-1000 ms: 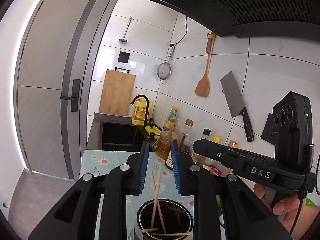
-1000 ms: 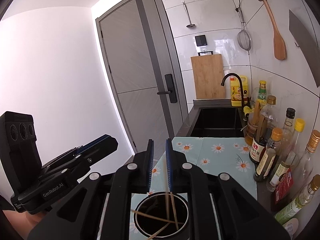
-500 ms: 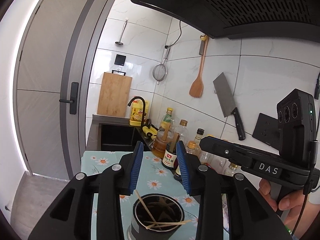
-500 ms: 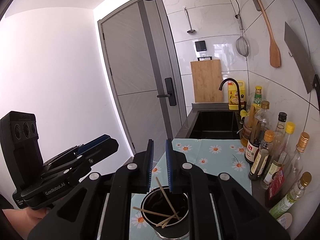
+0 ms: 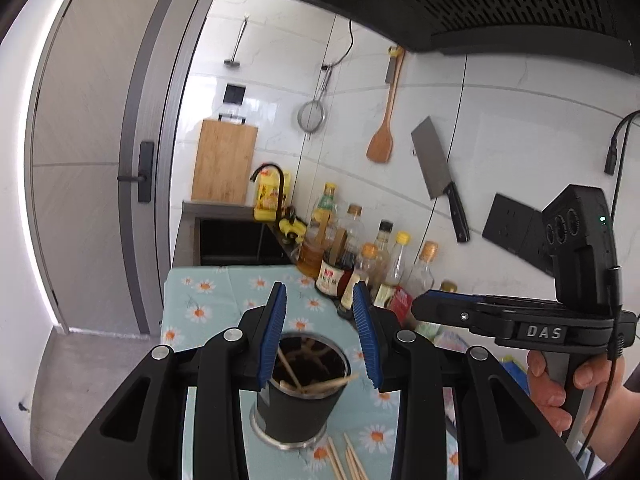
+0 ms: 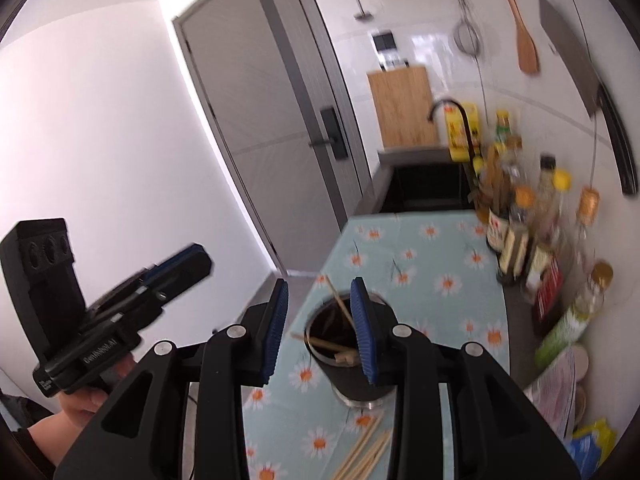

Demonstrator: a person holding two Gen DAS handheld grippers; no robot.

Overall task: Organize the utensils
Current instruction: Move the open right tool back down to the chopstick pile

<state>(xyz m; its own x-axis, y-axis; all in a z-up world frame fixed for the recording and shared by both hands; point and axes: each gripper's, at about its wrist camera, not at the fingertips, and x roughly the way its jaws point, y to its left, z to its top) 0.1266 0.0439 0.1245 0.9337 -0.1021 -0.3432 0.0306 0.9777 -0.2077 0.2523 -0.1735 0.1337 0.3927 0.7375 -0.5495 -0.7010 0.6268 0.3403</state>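
Clearly "DAS" marks the right gripper [image 5: 424, 308] at three o'clock, "GenRobot.AI" the left gripper [image 6: 188, 264]; both gape empty above the chopstick cup [image 5: 298, 400], the right's jaws freshly parted.

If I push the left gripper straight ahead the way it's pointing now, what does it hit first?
Most likely the dark utensil cup holding chopsticks: it sits just ahead of the open left gripper, between its fingers. Depth is hard to judge through the fisheye.
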